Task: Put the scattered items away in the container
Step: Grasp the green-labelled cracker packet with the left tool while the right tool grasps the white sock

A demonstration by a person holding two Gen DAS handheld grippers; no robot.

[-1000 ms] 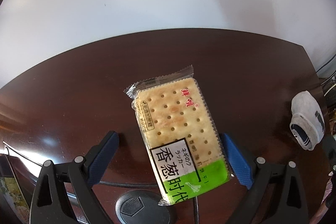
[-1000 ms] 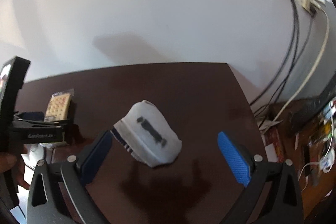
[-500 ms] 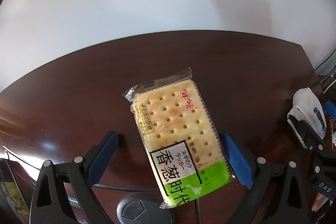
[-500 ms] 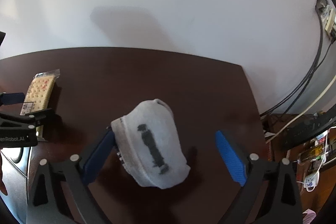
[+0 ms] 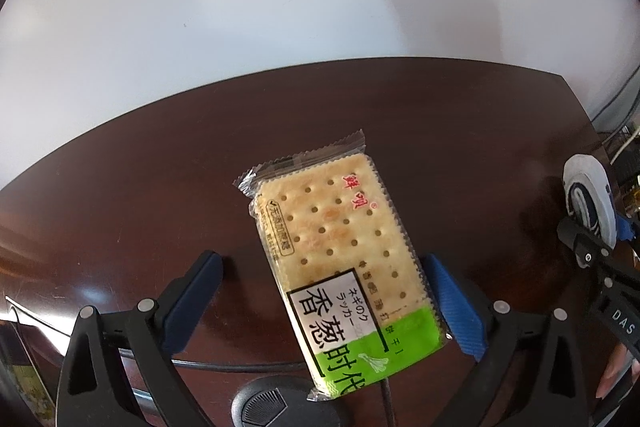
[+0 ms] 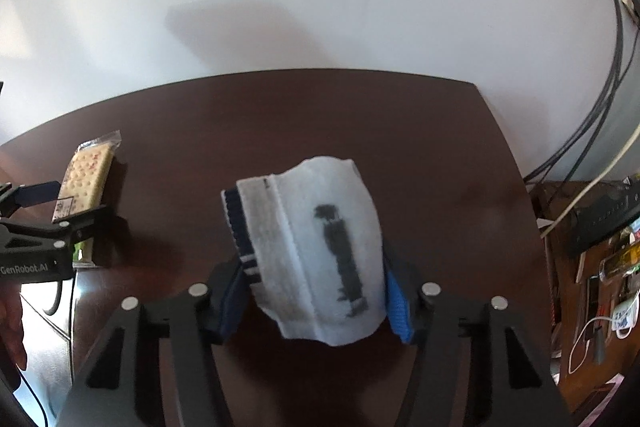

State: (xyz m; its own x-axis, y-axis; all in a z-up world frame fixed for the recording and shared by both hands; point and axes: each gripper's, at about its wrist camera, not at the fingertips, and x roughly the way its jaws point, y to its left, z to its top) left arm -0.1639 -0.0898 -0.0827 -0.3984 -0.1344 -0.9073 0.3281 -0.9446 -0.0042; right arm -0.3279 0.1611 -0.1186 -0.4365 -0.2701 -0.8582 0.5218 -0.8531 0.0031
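Note:
A cracker packet [image 5: 340, 267] with a green end lies flat on the dark wooden table [image 5: 160, 167]. My left gripper [image 5: 324, 291] is open around its near half, one finger on each side, neither pressing it. My right gripper [image 6: 316, 291] is shut on a folded white sock [image 6: 312, 247] with a navy cuff and a black figure, held just above the table. The sock [image 5: 588, 195] and right gripper show at the right edge of the left wrist view. The packet [image 6: 84, 179] and left gripper show at the left of the right wrist view. No container is in view.
A white wall stands behind the table's far edge. A black round device [image 5: 280, 403] and a cable [image 5: 240, 365] lie at the near edge under the left gripper. Beyond the table's right edge are hanging cables [image 6: 592, 131] and floor clutter [image 6: 608, 267].
My right gripper moved in over the sock and closed on it, from wide open to gripping. The left gripper and the packet stayed about where they were.

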